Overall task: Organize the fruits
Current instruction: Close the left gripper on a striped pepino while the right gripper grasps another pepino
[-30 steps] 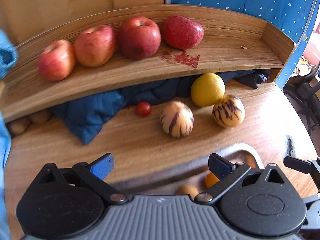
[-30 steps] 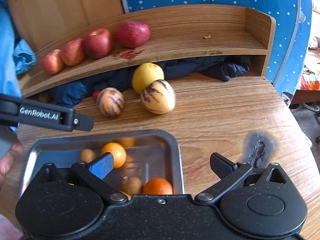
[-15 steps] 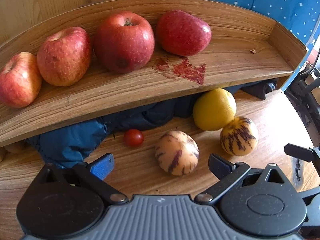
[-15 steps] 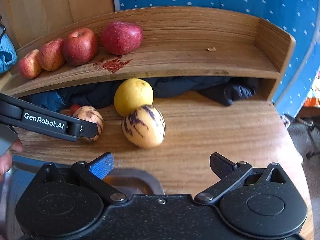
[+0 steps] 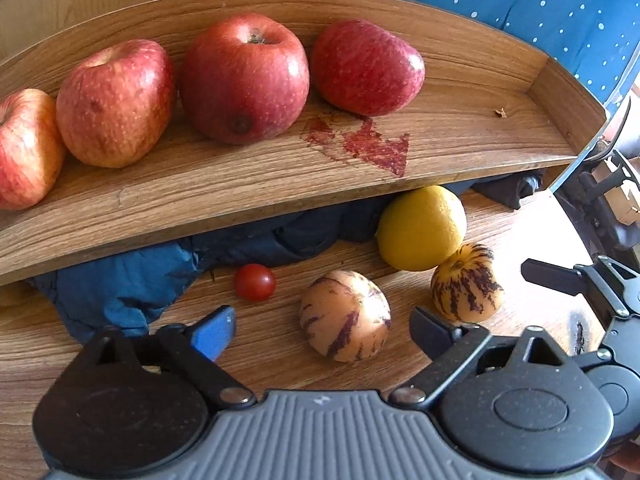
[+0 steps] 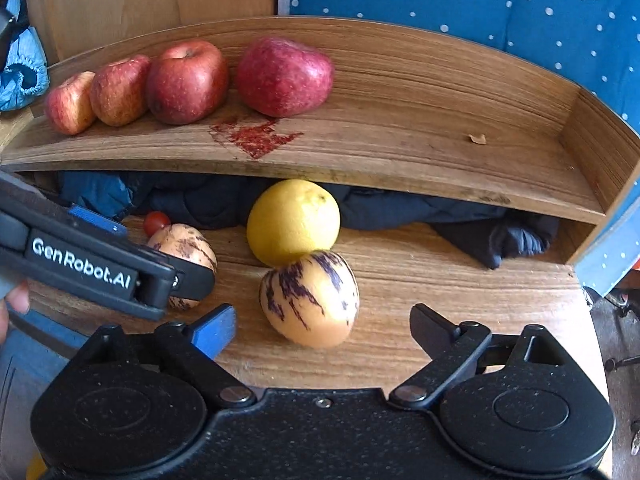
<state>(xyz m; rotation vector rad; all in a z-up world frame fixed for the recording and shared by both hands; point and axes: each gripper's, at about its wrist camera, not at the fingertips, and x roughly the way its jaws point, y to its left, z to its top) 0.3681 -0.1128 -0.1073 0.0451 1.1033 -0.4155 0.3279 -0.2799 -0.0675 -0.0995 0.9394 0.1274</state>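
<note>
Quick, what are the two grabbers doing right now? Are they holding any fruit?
Left gripper: open, holding nothing, with a striped fruit between its fingers.
Right gripper: open, holding nothing, with another striped fruit just ahead of it.

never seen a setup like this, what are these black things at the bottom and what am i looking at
Those black shapes are handheld grippers, two-finger tongs a person carries, one in each hand. Each has a wide-angle camera looking forward along its fingers, so each picture shows its own gripper at the bottom.

One picture is from the left gripper, open around a striped fruit. The other is from the right gripper, open in front of a second striped fruit. Neither holds anything.

On the wooden table also lie a yellow citrus, a small tomato and a dark blue cloth tucked under a curved wooden shelf. Four apples sit in a row on that shelf, beside a red stain.
</note>
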